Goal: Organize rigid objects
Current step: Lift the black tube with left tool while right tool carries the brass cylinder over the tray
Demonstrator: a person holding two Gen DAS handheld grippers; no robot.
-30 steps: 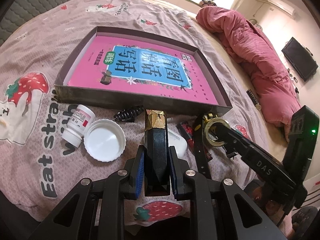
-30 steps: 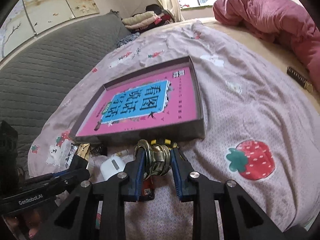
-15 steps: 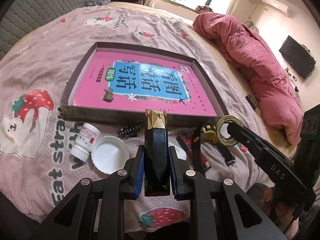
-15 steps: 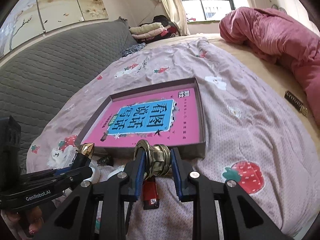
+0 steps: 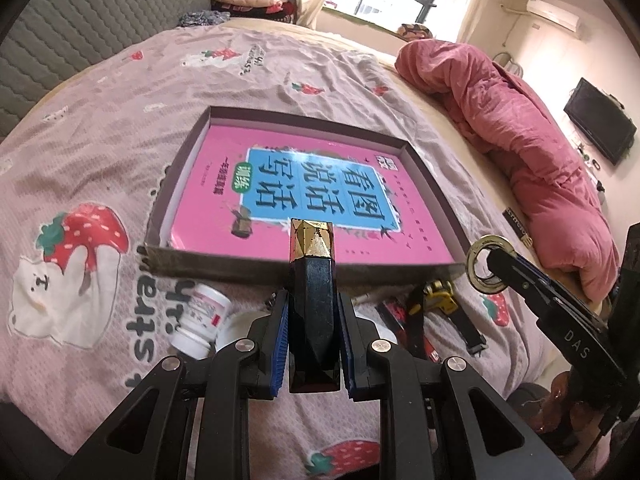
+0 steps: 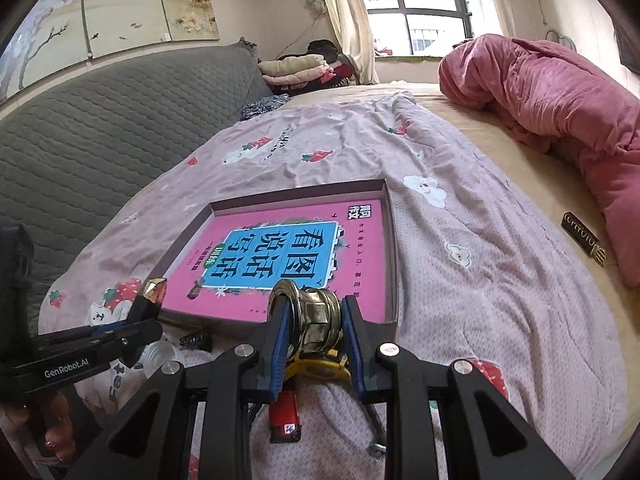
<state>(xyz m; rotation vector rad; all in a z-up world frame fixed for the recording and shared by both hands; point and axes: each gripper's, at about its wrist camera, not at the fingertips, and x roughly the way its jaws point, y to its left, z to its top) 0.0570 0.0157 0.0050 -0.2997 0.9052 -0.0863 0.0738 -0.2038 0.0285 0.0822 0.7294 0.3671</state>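
Note:
My left gripper (image 5: 313, 320) is shut on a black faceted bottle with a gold cap (image 5: 312, 280), held above the bed just short of the near wall of a shallow dark box (image 5: 256, 266). A pink book (image 5: 280, 184) lies flat inside that box. My right gripper (image 6: 316, 328) is shut on a brass metal fitting (image 6: 314, 318), raised in front of the box's near right corner (image 6: 394, 312). The left gripper with the bottle's gold tip (image 6: 154, 288) shows at the left of the right wrist view. The brass fitting (image 5: 486, 264) also appears at the right of the left wrist view.
On the strawberry-print sheet lie a white pill bottle (image 5: 198, 320), a white lid (image 5: 236, 324), a black spring clip (image 6: 196, 338), a red lighter (image 6: 285, 416), a yellow tape measure (image 5: 438, 294) and a black strap (image 5: 466, 326). A pink quilt (image 6: 560, 96) fills the right side. A dark bar (image 6: 584, 238) lies near it.
Both grippers have risen from the bed with their objects, so the box and loose items look farther away. The grips are unchanged.

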